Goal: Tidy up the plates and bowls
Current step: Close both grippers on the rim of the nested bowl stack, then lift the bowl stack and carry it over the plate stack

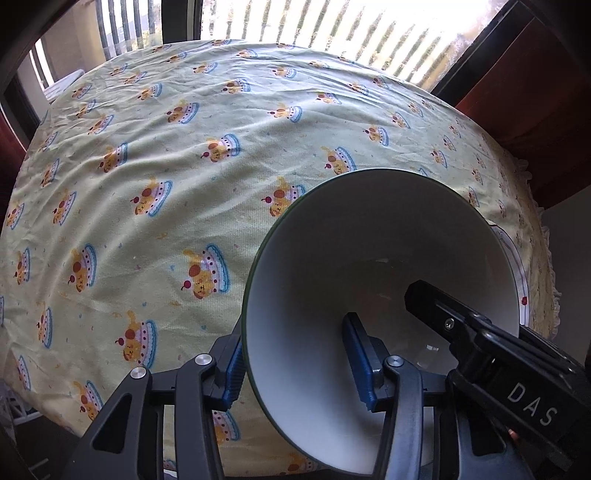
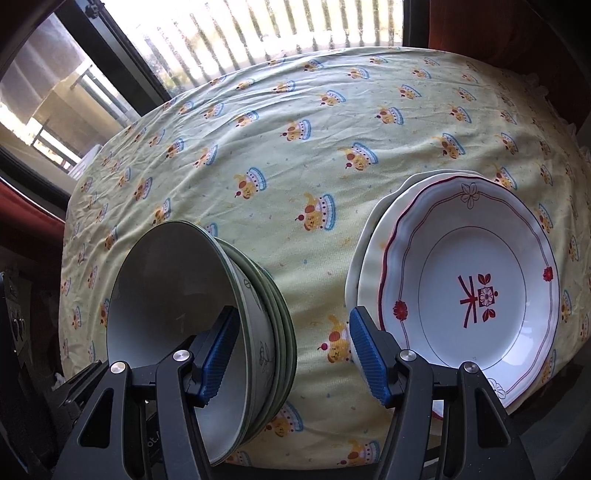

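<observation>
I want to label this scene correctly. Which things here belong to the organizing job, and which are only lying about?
For the job:
bowls
plates
left claw, open astride a bowl's wall
right claw, open, one finger inside the top bowl

Just there:
tablecloth
window

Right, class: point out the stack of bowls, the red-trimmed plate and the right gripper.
stack of bowls (image 2: pixel 258 295): right wrist view, outer wall of the top bowl.
red-trimmed plate (image 2: pixel 472 295): right wrist view, its centre.
right gripper (image 2: pixel 293 354): right wrist view, midway between its fingertips.
</observation>
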{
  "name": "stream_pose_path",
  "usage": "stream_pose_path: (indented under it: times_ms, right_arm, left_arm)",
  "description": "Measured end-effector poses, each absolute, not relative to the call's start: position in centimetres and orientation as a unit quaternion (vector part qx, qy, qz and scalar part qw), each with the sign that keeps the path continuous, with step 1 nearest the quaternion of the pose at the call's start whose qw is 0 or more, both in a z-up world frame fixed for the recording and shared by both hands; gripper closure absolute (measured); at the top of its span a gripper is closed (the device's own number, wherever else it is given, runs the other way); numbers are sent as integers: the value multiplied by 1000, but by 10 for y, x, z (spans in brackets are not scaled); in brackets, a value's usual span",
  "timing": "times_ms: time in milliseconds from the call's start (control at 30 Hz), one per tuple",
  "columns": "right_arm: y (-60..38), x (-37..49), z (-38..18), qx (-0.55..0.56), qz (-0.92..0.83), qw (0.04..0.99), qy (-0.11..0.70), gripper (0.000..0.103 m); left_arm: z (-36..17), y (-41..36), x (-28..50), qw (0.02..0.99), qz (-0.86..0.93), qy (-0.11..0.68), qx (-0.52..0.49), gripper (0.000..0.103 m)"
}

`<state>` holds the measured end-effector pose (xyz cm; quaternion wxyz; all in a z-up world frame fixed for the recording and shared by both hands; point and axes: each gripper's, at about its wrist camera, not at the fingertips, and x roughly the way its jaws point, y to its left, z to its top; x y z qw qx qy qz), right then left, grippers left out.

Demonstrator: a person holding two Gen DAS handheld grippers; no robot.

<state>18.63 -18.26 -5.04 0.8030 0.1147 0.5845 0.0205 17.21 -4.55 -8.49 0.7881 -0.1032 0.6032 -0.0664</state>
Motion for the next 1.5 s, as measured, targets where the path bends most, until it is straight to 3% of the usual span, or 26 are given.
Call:
stream_pose_path:
  times_ms: [467,700,1500]
  right_arm:
    - [-185,207,-77,162,97,761,621,44]
    - [-181,210,-74,177,94,749,631,60]
    - [-133,190,-35,170,-5,767,619,60]
  left_arm:
    - [-85,-48,173,783,-28,609,-125,54]
    - [-85,-45,179,777,-51,615,-124,57]
    - [-51,2,176,768,-154,615,-88,61]
